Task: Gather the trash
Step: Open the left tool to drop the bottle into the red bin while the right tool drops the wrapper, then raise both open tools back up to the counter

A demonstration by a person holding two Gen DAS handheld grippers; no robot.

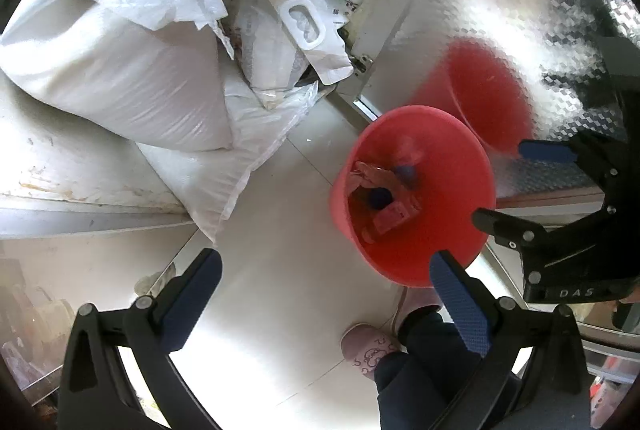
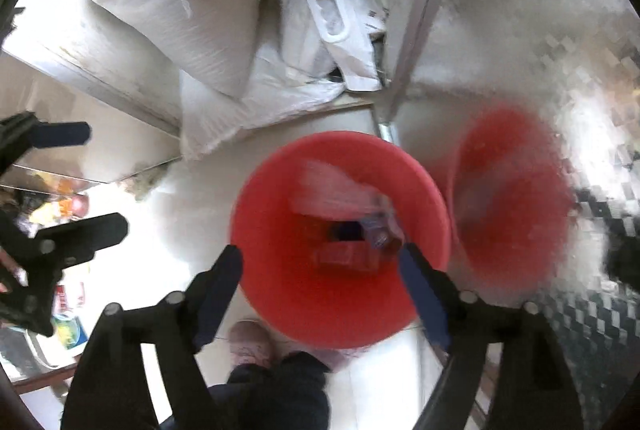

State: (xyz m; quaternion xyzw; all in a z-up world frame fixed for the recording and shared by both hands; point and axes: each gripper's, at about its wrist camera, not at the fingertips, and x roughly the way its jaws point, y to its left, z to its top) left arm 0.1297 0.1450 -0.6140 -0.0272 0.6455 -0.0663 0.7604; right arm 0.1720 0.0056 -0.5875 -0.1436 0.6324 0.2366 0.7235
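With both the left gripper (image 1: 326, 294) and right gripper (image 2: 320, 290) released and empty above the red bucket (image 1: 412, 193) on the floor, its trash (image 1: 384, 189) already inside, withdraw straight up, clear of the rim.

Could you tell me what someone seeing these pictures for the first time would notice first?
The red bin on the pale floor stands out first, with crumpled wrappers and other trash at its bottom and its blurred red reflection in the shiny patterned panel beside it. Next come the bulky white sacks piled behind it to the left. The left gripper and the right gripper both hang open above the bin, holding nothing.
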